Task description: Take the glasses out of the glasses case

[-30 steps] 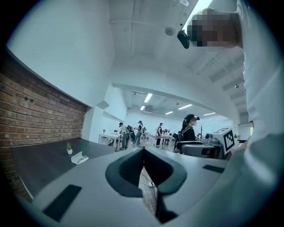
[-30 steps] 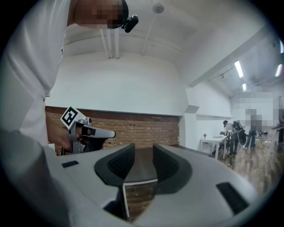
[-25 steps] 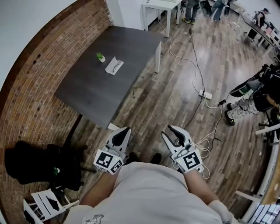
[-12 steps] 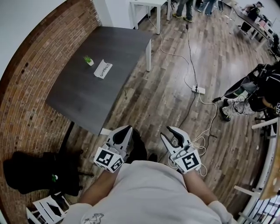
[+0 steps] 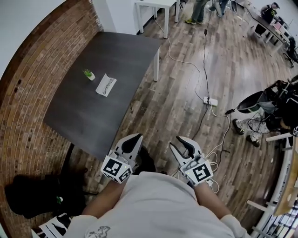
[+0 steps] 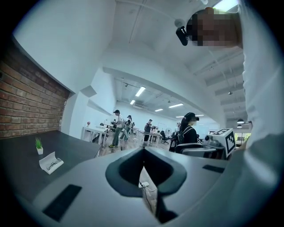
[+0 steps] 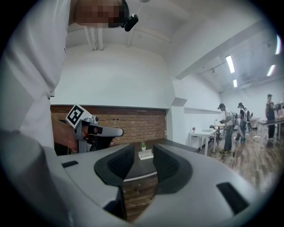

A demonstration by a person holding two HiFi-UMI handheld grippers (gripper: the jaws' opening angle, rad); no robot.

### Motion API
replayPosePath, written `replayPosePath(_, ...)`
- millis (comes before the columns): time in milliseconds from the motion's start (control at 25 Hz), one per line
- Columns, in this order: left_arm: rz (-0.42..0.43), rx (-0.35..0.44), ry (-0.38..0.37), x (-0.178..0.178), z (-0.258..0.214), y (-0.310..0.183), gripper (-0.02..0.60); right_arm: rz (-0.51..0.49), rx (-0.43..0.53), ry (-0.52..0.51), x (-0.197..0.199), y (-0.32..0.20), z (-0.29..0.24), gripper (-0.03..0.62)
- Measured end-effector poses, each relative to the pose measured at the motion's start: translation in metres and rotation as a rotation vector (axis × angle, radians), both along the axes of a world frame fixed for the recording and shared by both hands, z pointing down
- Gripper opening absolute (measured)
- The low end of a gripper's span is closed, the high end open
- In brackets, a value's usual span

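A white glasses case (image 5: 106,85) lies open on the dark table (image 5: 79,116), with the glasses inside it, next to a small potted plant (image 5: 88,74). Both grippers hang over the wooden floor, well short of the table's near edge. My left gripper (image 5: 135,138) is shut on nothing, its tips meeting (image 6: 143,150). My right gripper (image 5: 178,142) is open and empty. In the left gripper view the case (image 6: 50,162) shows far off at the left. In the right gripper view the case (image 7: 145,154) shows between the jaws of my right gripper (image 7: 143,153), far away.
A power strip (image 5: 210,100) and cables lie on the floor to the right. A white table (image 5: 158,7) and people stand at the far end. A black bag (image 5: 28,195) sits by the brick wall (image 5: 23,83). A chair with gear (image 5: 265,102) stands at the right.
The table and case have slid down and left in the head view as the person moves toward them. Both grippers keep their pose and state.
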State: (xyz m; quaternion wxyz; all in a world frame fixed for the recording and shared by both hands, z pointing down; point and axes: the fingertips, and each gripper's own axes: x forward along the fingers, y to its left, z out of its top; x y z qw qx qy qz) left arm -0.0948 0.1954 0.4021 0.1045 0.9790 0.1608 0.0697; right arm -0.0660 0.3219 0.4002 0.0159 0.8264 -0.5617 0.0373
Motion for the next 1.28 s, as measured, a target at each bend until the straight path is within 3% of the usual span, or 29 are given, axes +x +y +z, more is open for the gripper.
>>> replayPosePath(280,0.017,0.005,-0.022,0.06,0.001,-0.071,0.011,-0.002,0.01,-0.024,0.055,-0.078,-0.001,0.138)
replayPosePath(600,-0.003,0.008,-0.005,0.104,0.002,-0.153,0.011,-0.021,-0.008,-0.001,0.105,-0.163,0.001,0.138)
replayPosePath(960,-0.11,-0.002,0.015,0.109,0.003,-0.23,0.011,-0.151,-0.008,0.019,0.118,-0.252,-0.006,0.138)
replayPosePath(1280,-0.267,0.008,0.026,0.108,0.004,-0.289,0.011,-0.299,-0.007,0.028,0.133,-0.319,-0.005,0.138)
